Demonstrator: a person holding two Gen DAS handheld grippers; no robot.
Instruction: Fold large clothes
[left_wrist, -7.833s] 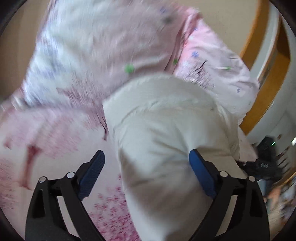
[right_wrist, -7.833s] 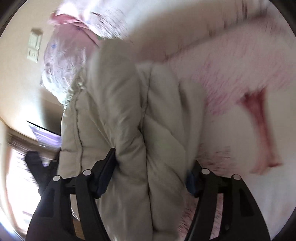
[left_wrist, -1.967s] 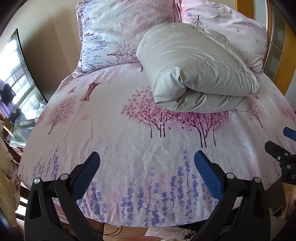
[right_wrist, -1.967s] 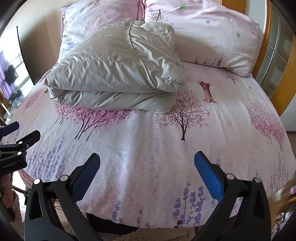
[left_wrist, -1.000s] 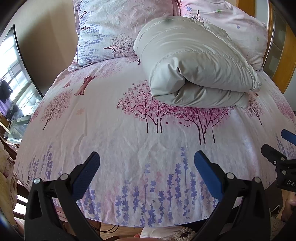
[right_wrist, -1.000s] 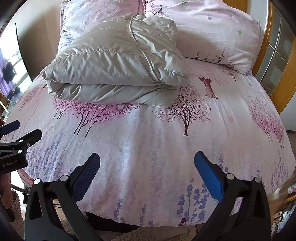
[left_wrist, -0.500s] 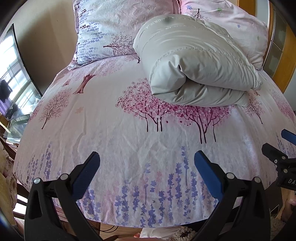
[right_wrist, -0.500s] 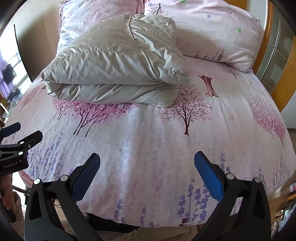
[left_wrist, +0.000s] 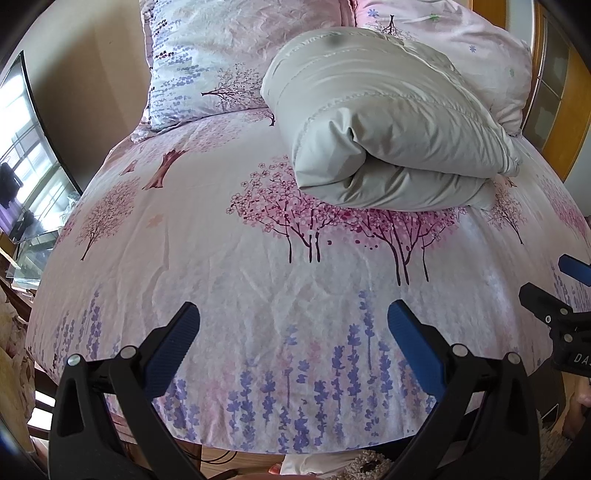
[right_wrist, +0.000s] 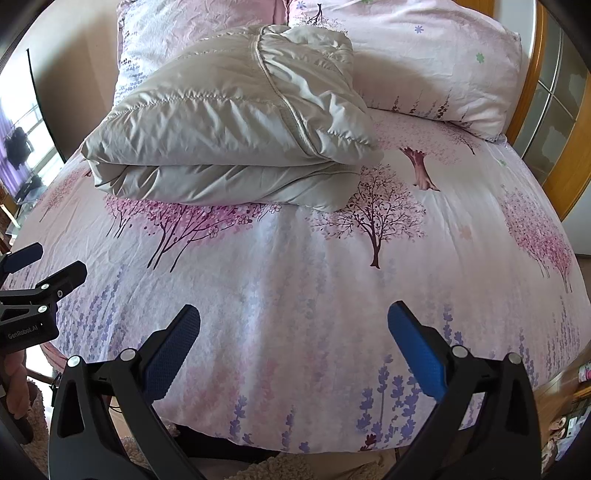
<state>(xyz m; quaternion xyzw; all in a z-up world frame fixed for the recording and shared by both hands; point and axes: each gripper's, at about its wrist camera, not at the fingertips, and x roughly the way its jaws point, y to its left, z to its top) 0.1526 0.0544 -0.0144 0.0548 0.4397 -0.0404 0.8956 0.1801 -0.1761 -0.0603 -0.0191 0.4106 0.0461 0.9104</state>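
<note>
**Folded jacket resting at the head of the bed**

Toward twelve o'clock from both of our grippers lies the padded beige jacket (left_wrist: 384, 122), folded into a thick bundle on the bedsheet (left_wrist: 258, 266) printed with pink trees and purple lavender. In the left wrist view its rolled end faces us, the layers curling in on themselves; in the right wrist view we see its long folded side, with a piped seam running over the top layer (right_wrist: 236, 122). The far edge of the bundle lies against two pillows: one with purple sprigs (left_wrist: 221, 55) at about eleven o'clock, and a pink one (right_wrist: 436, 62) at about one o'clock.

Our left gripper (left_wrist: 293, 332) hangs over the near edge of the bed at six o'clock, well apart from the jacket, its blue-padded fingers (left_wrist: 173, 347) spread wide with nothing between them. Our right gripper (right_wrist: 293, 332) sits likewise, fingers wide apart and empty. Each shows at the edge of the other's view: the right one at three o'clock in the left view, the left one at nine o'clock in the right.

Beyond the bed, a wooden headboard (right_wrist: 572, 155) curves at two o'clock, and a window (left_wrist: 26, 147) brightens the nine o'clock side.
</note>
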